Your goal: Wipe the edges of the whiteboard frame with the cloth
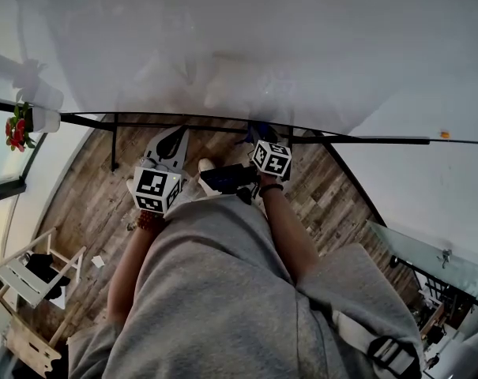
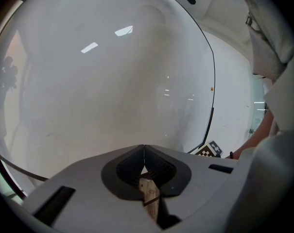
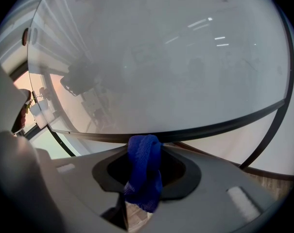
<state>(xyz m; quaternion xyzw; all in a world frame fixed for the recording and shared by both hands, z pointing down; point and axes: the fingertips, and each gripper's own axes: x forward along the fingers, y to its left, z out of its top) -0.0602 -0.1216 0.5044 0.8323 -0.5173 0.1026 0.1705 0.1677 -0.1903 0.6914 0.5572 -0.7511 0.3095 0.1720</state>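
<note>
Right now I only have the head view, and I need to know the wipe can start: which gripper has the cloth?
Observer: The right gripper. Its view shows the jaws shut on a blue cloth, bunched between them.
Operator: And the left one?
Observer: The left gripper has its jaws together with nothing between them, facing the whiteboard.
Operator: Is the cloth at the frame?
Observer: In the right gripper view the cloth's top lines up with the frame's dark bottom edge. I cannot tell whether they touch.
</note>
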